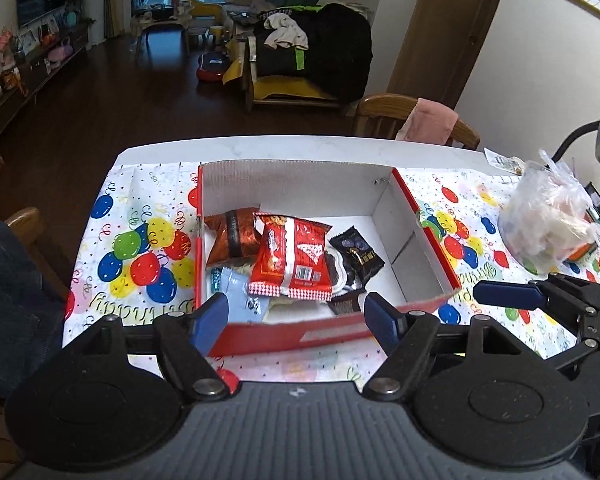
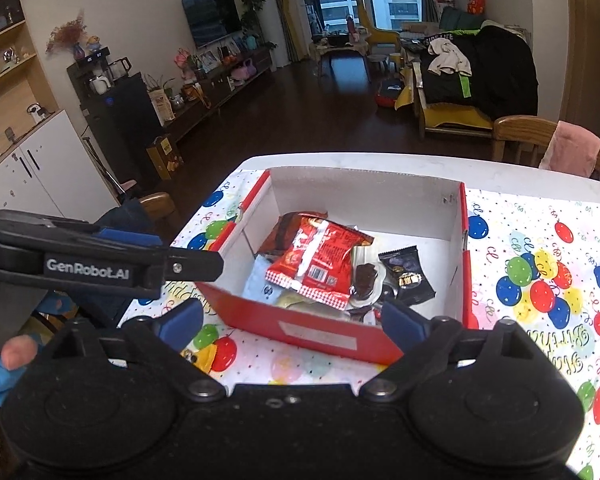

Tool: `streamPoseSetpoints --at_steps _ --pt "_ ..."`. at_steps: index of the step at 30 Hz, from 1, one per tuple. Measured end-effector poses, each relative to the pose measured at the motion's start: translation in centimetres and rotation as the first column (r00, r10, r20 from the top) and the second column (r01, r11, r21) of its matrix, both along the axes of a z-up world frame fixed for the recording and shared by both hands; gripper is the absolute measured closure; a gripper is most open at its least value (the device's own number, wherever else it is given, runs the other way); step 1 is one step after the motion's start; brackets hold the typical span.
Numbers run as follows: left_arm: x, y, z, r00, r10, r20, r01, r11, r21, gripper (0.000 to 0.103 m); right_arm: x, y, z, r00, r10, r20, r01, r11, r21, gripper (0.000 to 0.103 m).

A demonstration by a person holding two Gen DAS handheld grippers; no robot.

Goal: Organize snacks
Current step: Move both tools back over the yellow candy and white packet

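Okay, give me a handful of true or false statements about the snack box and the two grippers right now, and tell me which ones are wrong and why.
1. The red snack packet lies inside the red box. True.
2. The left gripper is clamped on a packet. False: its jaws are open and empty, held in front of the box.
3. The box stands on a balloon-print tablecloth. True.
4. The right gripper holds the black packet. False: it is open and empty; that packet lies in the box.
5. The clear plastic bag sits inside the box. False: it is on the table beside it.
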State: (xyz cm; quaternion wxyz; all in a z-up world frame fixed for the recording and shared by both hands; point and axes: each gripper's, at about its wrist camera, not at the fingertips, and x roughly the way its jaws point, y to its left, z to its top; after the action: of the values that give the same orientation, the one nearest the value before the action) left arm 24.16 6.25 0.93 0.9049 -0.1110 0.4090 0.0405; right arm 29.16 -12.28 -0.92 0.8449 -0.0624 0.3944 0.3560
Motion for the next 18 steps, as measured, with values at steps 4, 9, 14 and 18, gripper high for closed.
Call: streamPoseSetpoints --at_steps 4,9,14,18 --pt "-1.9 0.1 -0.1 1.0 -0.01 0.016 0.01 1.0 0.016 0.025 -1.3 0.0 -0.1 1.0 0.01 0.003 -0.01 1.0 0.004 0.002" --pt "-4.6 0.5 -0.4 0.999 0.011 0.049 -0.012 0.999 0.03 0.02 -3.3 0.2 -0.9 1.0 0.021 0.005 -0.021 1.0 -0.012 0.0" --pt "-6.5 1.5 -1.8 0.998 0.055 0.019 -0.056 0.998 0.026 0.02 -5.1 0.7 -2.7 1.0 0.017 -0.019 -0.017 0.999 -0.051 0.0" --pt "-7.9 2.1 -3.2 0.996 0.093 -0.003 -0.092 0.995 0.047 0.02 -6.9 1.4 -4.6 0.998 0.038 -0.058 -0.042 0.996 -0.08 0.0"
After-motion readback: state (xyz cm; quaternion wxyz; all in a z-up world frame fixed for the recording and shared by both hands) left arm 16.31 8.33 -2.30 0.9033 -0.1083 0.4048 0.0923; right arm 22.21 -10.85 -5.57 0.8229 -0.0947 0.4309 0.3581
